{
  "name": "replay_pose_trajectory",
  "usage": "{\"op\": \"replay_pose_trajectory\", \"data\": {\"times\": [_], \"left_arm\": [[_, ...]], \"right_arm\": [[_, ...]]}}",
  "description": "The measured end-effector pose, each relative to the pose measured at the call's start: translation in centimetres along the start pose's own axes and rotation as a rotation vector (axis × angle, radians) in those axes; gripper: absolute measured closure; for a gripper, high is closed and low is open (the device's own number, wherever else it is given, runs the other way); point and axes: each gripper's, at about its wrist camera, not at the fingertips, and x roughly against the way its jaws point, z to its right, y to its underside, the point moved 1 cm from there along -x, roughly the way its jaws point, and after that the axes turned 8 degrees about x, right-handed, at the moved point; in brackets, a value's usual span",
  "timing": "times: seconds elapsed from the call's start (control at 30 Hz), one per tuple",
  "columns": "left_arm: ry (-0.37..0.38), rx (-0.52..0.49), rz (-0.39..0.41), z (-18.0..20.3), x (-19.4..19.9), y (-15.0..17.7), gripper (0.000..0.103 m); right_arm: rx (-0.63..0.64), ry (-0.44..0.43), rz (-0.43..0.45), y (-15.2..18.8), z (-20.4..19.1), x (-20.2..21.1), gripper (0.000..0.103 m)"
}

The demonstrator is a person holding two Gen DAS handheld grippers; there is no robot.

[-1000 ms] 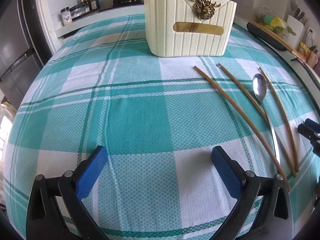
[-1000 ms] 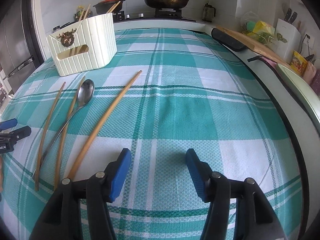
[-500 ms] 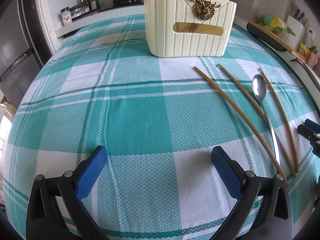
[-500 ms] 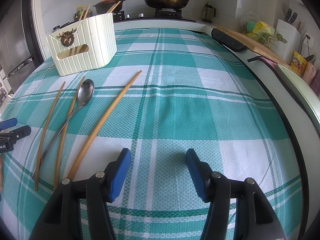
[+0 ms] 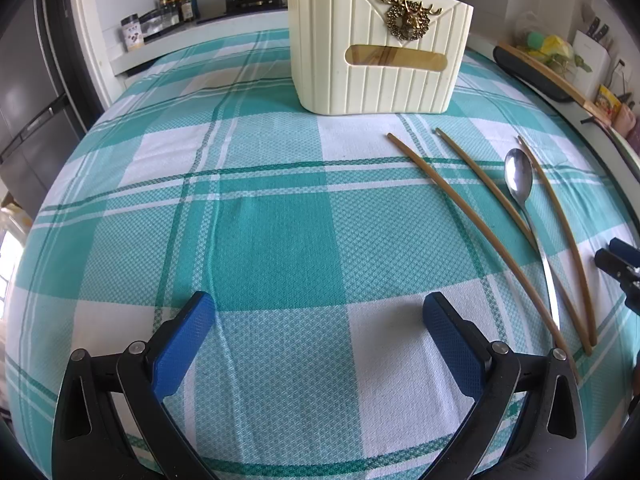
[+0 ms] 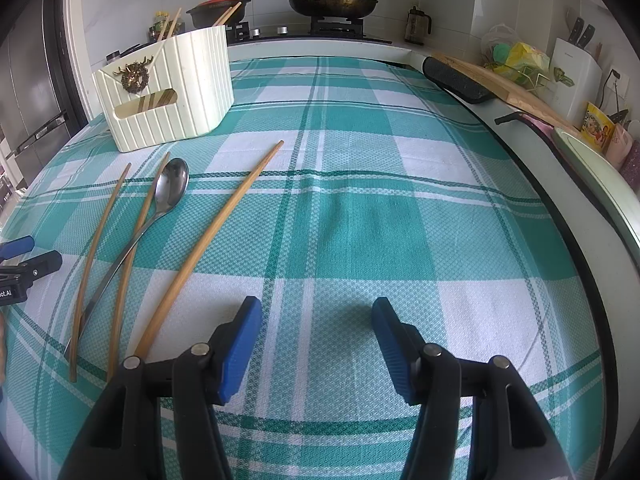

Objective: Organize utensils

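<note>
On plaid cloth (image 6: 360,220), spoon (image 6: 170,188), chopsticks (image 6: 212,236), holder (image 6: 168,92)

The holder (image 5: 380,52) hides the lower parts of the chopsticks (image 6: 170,28) standing in it; its slot shows only brown streaks. In the left view the right gripper (image 5: 620,268) is cut off by the edge

Woven cloth (image 5: 280,240) — glossy metal spoon (image 5: 518,172), matt wooden chopsticks (image 5: 472,216).
</note>
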Motion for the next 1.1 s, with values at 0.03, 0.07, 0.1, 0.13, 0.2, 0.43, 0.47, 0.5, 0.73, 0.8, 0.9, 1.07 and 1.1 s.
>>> {"op": "replay_pose_trajectory", "data": {"times": [0.03,0.07,0.1,0.13,0.2,0.43,0.47,0.5,0.73,0.8,0.9,1.07,1.1], "left_arm": [[0.000,0.000,0.000,0.0,0.0,0.0,0.000],[0.000,0.000,0.000,0.0,0.0,0.0,0.000],[0.000,0.000,0.000,0.0,0.0,0.0,0.000],[0.000,0.000,0.000,0.0,0.0,0.0,0.000],[0.000,0.000,0.000,0.0,0.0,0.0,0.000],[0.012,0.003,-0.007,-0.1,0.1,-0.1,0.001],[0.021,0.013,-0.012,-0.2,0.2,-0.3,0.001],[0.044,0.040,-0.015,-0.4,0.4,-0.4,0.001],[0.191,0.116,-0.005,3.5,2.1,-2.3,0.001],[0.145,0.053,0.002,6.0,1.5,-2.2,0.001],[0.037,-0.010,0.031,8.3,0.3,-1.7,0.001],[0.000,-0.057,0.010,8.4,-0.5,-0.7,0.004],[0.010,-0.061,0.004,8.1,-0.3,-0.6,0.011]], "right_arm": [[0.000,0.000,0.000,0.0,0.0,0.0,0.044],[0.000,0.000,0.000,0.0,0.0,0.0,0.044],[0.000,0.000,0.000,0.0,0.0,0.0,0.045],[0.000,0.000,0.000,0.0,0.0,0.0,0.044],[0.000,0.000,0.000,0.0,0.0,0.0,0.045],[0.000,0.000,0.000,0.0,0.0,0.0,0.044],[0.000,0.001,0.000,0.0,0.0,0.0,0.044],[0.000,0.000,0.000,0.0,0.0,0.0,0.044],[-0.001,-0.001,0.000,0.0,0.0,0.0,0.044],[-0.002,-0.002,0.000,0.0,0.0,0.0,0.044],[-0.004,-0.004,0.001,0.0,-0.1,0.0,0.044],[-0.001,0.001,0.000,0.0,0.0,0.0,0.044],[0.000,0.010,-0.002,-0.1,-0.1,0.1,0.044]]}}
